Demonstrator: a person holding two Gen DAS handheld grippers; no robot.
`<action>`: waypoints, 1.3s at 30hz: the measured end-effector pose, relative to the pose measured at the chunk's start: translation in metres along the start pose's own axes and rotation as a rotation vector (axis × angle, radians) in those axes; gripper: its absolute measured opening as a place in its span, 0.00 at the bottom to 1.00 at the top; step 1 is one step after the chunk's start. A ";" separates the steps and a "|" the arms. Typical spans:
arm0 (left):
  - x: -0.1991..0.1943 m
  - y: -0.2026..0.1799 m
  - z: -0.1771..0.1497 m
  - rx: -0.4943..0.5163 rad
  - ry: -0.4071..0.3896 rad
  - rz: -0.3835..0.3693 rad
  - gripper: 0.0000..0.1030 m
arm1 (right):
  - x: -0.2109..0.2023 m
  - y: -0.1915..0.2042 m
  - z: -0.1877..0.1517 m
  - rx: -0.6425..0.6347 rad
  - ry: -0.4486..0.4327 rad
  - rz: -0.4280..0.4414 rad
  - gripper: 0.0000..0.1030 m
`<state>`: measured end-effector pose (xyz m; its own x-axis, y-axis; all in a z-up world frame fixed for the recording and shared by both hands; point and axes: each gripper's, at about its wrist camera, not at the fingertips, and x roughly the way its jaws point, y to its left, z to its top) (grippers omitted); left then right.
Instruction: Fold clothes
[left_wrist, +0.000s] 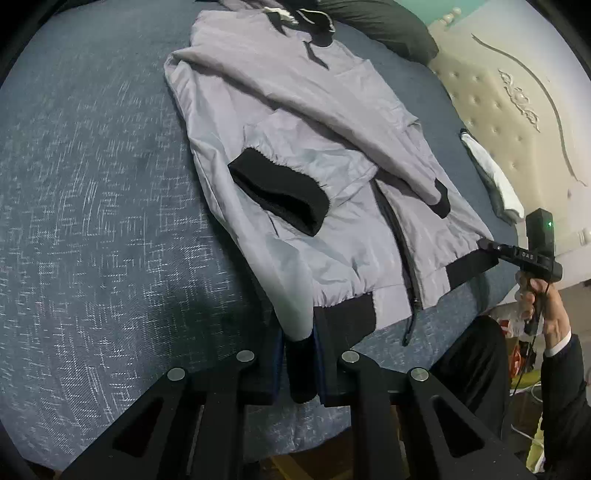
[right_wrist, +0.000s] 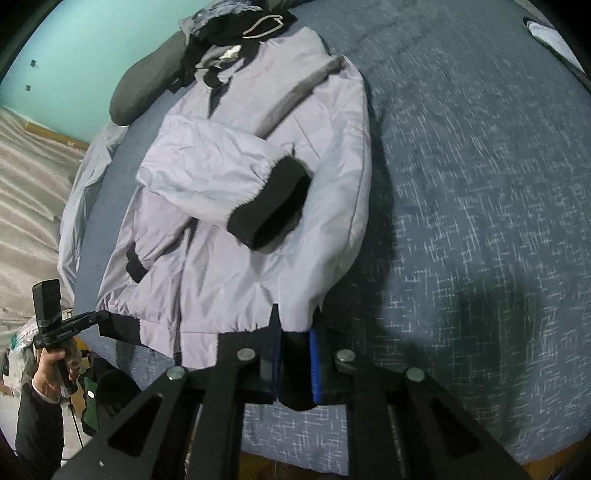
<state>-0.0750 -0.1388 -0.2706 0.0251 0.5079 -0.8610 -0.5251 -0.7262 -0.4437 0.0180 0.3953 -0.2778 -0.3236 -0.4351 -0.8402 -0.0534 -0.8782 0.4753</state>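
Jacket, one grey piece with black ribbed trim, lies flat on the blue-grey bed, both sleeves crossed over its front, two black cuffs showing. At its left hem corner the left hand-held gripper pinches the black hem band between its two fingers. At the opposite hem corner the right hand-held gripper likewise clamps the band. One dark pillow rests beyond the hood. One padded cream headboard stands at the right.
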 end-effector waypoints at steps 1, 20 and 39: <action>-0.003 -0.002 0.001 0.005 -0.002 0.001 0.14 | -0.003 0.002 0.000 -0.003 -0.004 0.005 0.11; -0.040 -0.024 -0.014 0.062 -0.025 -0.009 0.13 | -0.045 0.026 -0.007 -0.057 -0.060 0.078 0.10; -0.005 0.026 -0.008 -0.038 0.070 0.004 0.16 | -0.022 0.002 -0.010 -0.013 0.023 0.004 0.16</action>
<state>-0.0820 -0.1636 -0.2794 0.0835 0.4719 -0.8777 -0.4924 -0.7462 -0.4481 0.0342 0.4012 -0.2604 -0.3017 -0.4427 -0.8444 -0.0404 -0.8789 0.4753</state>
